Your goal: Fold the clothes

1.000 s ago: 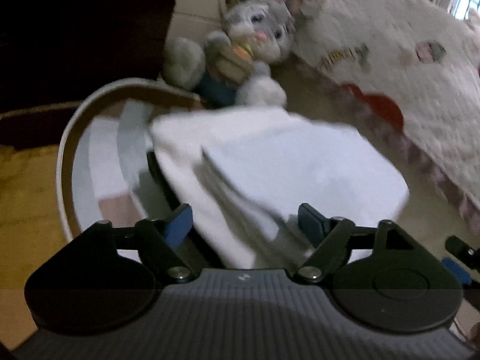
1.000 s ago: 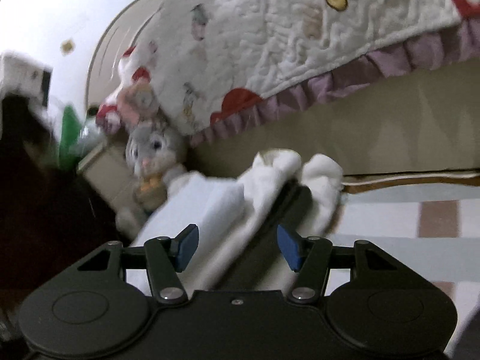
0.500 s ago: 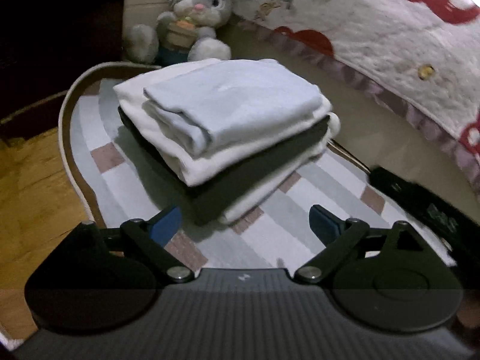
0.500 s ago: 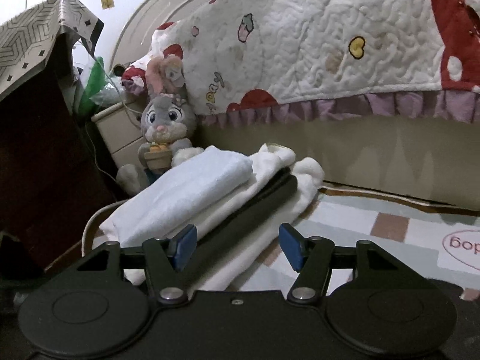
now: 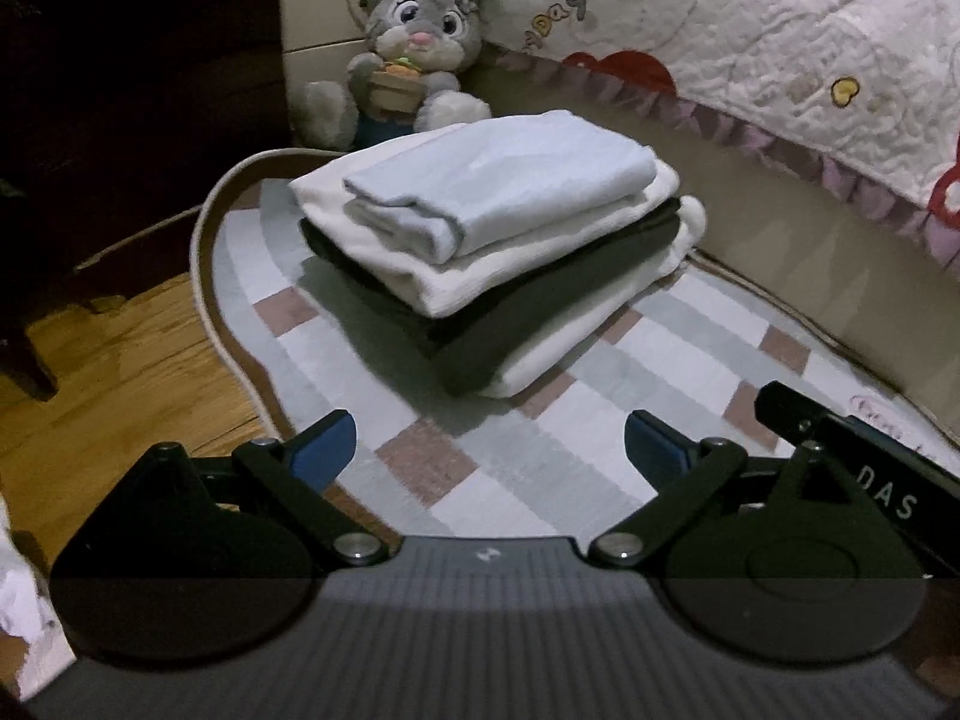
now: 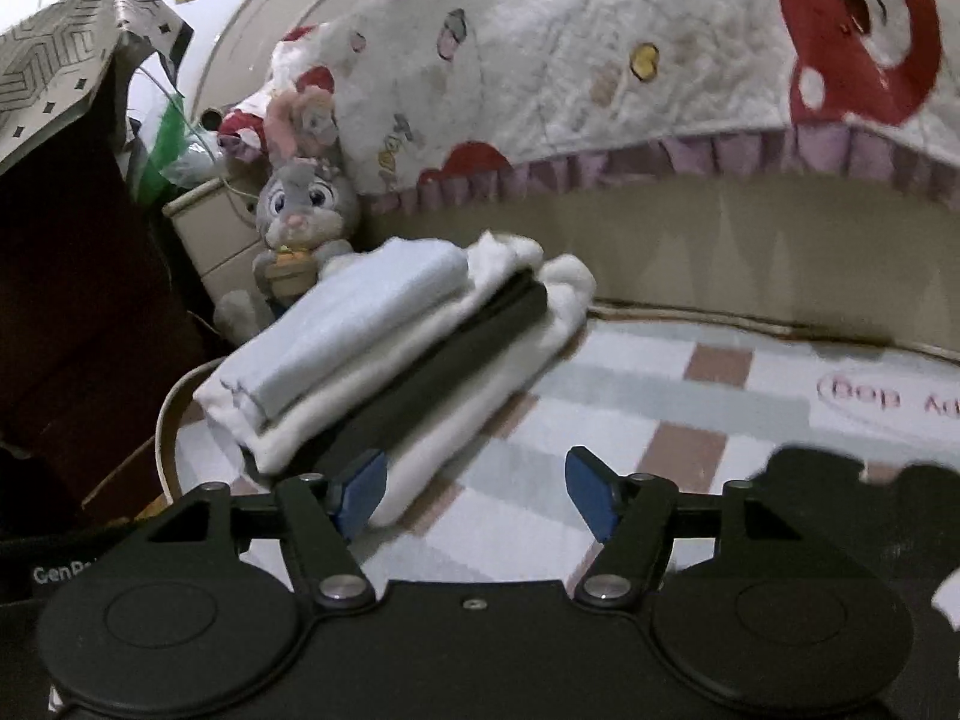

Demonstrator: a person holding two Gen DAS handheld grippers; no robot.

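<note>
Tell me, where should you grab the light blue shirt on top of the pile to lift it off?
Probably the rounded folded edge of the light blue garment, the near end that faces the left gripper. That end overhangs nothing and sits free above the white folded garment, so one finger could slide under the fold and the other press on top. Come in low and level from the rug side.

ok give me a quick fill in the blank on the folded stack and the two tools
1. The top piece of the stack is pale ____.
2. The dark layer lies between two ____ layers.
3. Both the left tool and the right tool are ____ and hold nothing.
4. Behind the stack sits a grey plush ____.

Missing words: blue; white; open; rabbit
</note>
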